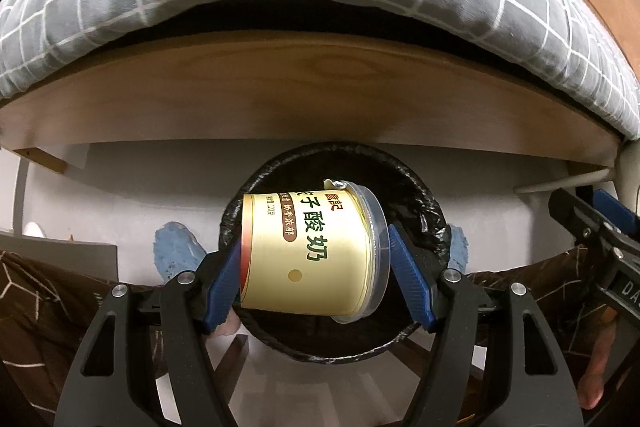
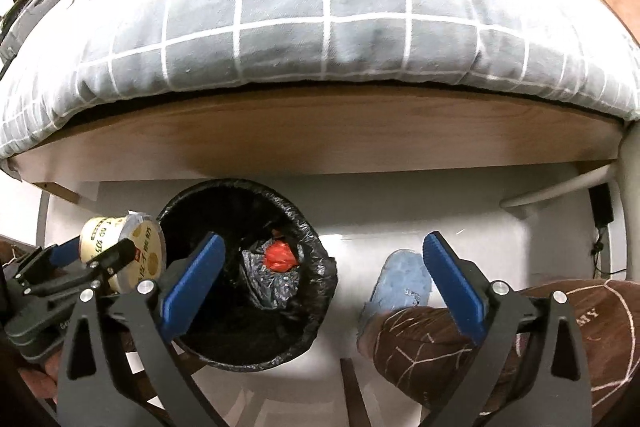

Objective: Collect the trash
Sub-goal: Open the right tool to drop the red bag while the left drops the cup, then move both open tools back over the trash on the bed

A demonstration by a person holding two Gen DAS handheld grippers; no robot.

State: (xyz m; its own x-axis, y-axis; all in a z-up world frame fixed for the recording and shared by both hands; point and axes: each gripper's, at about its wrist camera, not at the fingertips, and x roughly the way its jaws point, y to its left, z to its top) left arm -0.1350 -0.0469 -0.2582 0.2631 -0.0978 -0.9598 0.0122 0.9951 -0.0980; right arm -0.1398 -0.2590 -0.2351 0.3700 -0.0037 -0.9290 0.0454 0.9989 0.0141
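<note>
While left gripper point(image 1: 316, 269) clamps yogurt cup point(image 1: 308, 247) above bin point(image 2: 320, 255) | right gripper point(image 2: 324, 279) apart | white floor point(image 2: 400, 211), bed frame point(image 2: 320, 131).

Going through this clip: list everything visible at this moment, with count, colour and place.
yogurt cup: one, cream-yellow, on its side in the left gripper, over the bin
trash bin: one, black liner, on the floor by the bed
red wad: one, inside the bin
duvet: one, grey, white grid, on the bed
slippers: two, blue, on the person's feet
left gripper: blue fingers, shut on the cup
right gripper: blue fingers, open, empty
</note>
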